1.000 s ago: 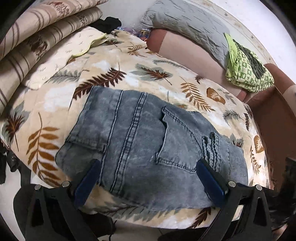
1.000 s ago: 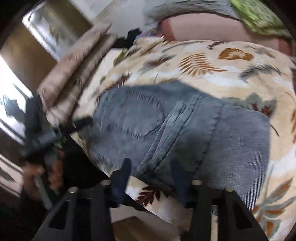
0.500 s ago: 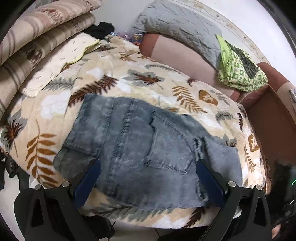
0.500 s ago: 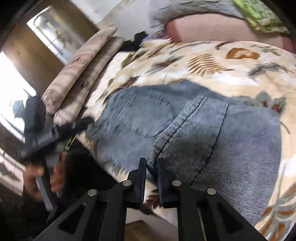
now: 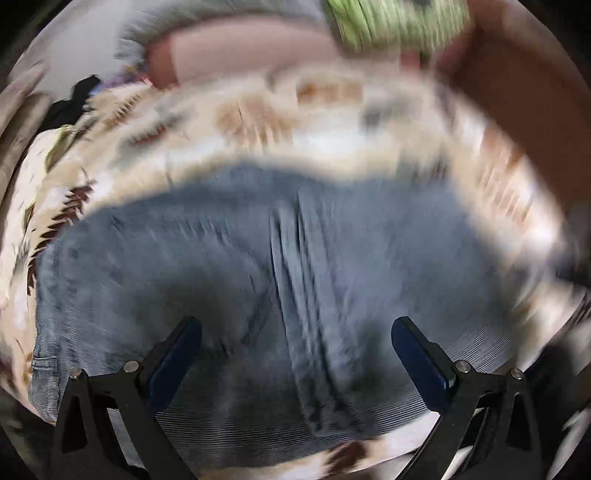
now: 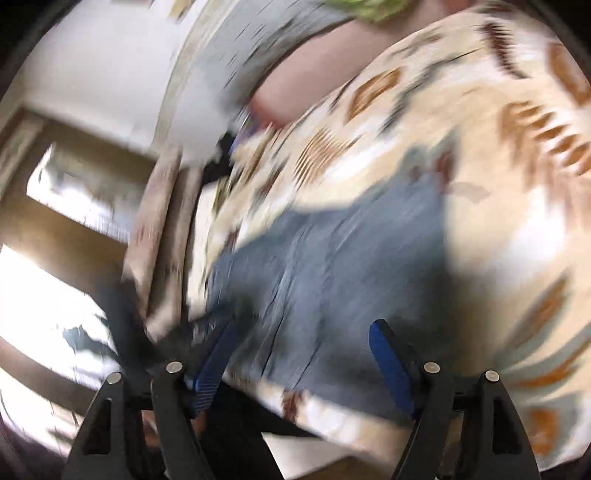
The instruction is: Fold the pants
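Both wrist views are smeared with motion blur, so fine detail is lost. The folded grey-blue denim pants (image 5: pixel 280 295) lie on the near part of a cream bedspread printed with brown and grey leaves (image 5: pixel 258 122), reaching almost to its near edge; a raised seam band runs from far to near down the middle of the bundle. The left gripper (image 5: pixel 295 354) hangs over the near half of the pants with its blue-padded fingers (image 5: pixel 173 362) set wide apart, one to each side of the seam band, and nothing pinched between them. The right gripper (image 6: pixel 299 354) has just been opening its jaws and now stands wide as well; denim lies in the gap between its fingers (image 6: pixel 391 365), yet the pads do not press on it, so the cloth is loose. In the right wrist view the pants (image 6: pixel 325 266) sit at the near left corner of the bedspread (image 6: pixel 498 184), beside long striped bolsters (image 6: pixel 159 236) on the left. Far beyond the bedspread, a pinkish headboard cushion (image 5: pixel 243 48) and a bright green patterned cloth (image 5: pixel 395 18) can be made out.
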A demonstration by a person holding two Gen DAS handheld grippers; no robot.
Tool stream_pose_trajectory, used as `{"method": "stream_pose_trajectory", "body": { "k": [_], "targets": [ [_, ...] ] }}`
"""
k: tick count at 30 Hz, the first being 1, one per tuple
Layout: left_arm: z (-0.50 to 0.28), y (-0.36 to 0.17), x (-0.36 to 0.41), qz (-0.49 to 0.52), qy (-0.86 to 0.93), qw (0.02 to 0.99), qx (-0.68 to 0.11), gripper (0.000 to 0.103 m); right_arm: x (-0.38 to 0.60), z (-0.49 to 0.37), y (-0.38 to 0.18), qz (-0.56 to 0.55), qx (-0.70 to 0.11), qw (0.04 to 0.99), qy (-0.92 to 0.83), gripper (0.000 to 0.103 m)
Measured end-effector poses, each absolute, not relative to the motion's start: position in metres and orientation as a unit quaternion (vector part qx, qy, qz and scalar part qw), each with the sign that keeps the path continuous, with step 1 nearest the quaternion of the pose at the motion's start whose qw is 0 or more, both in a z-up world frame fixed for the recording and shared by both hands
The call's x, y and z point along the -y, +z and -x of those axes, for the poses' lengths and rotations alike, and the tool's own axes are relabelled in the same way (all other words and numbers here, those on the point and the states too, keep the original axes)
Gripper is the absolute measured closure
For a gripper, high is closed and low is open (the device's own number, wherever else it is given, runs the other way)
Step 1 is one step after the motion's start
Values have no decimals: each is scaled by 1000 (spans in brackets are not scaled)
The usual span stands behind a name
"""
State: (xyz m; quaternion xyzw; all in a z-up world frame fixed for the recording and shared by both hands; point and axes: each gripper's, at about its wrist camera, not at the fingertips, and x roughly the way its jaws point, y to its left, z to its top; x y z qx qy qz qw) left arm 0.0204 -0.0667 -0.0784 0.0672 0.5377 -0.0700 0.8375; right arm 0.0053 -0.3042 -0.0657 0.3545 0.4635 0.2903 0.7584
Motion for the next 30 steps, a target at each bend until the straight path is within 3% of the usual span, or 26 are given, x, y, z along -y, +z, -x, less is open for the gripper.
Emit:
{"method": "stream_pose_trajectory", "body": {
  "k": [4, 7, 8, 9, 16, 21, 27, 30],
  "targets": [
    [-13, -90, 72, -89, -60, 845, -524, 0, 300, -54, -65, -386, -467, 731, 315, 25],
    [-13, -91, 70, -86, -65, 843, -527, 0, 285, -102, -119, -368, -544, 710, 255, 27],
    [-13, -91, 71, -88, -64, 844, -526, 0, 289, -108, -134, -399, -545, 694, 249, 31],
    [-13, -91, 70, -88, -64, 844, -525, 0, 296, -107, -132, -432, -529, 686, 250, 32],
    [-15, -91, 69, -77, -67, 845, -525, 0, 305, -34, -74, -393, -509, 715, 275, 31],
    [-14, -90, 69, -76, -67, 845, -525, 0, 288, 0, -122, -368, -573, 685, 259, 34],
    [-13, -89, 68, -74, -69, 847, -522, 0, 288, 14, -70, -360, -519, 726, 273, 34],
    [-13, -89, 68, -73, -69, 847, -522, 0, 276, 17, -101, -333, -561, 717, 246, 30]
  ]
}}
